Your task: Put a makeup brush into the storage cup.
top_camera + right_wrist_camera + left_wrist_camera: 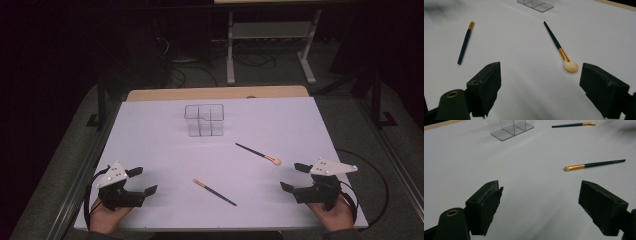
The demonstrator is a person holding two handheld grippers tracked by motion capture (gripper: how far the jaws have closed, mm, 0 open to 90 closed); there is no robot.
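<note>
High view first: white table sheet point(150, 150) with a clear divided organizer point(203, 120) sitting upper middle of the frame. Two makeup brushes lie flat and well apart. The fluffy-tipped brush point(258, 153) is right of centre, bristles aimed at the right gripper point(291, 176), and the small-tipped brush point(214, 192) is lower centre. The left gripper point(142, 180) sits at lower left and the right one at lower right, each in a hand at the near edge. Both are spread wide with nothing in them. My guess is the brushes are headed for that organizer, and nothing's been grabbed yet.

Left gripper view: jaws wide apart at the bottom, just bare sheet between them. The small-tipped brush point(595, 164) is middle right, the organizer point(510, 128) at the top, the other brush point(574, 124) along the top edge.

Right gripper view: same deal, wide and empty. The fluffy-tipped brush point(560, 50) lies right of centre, head just beside the right-hand jaw, so it looks like the easy first pick. The small-tipped brush point(465, 42) is upper left.
</note>
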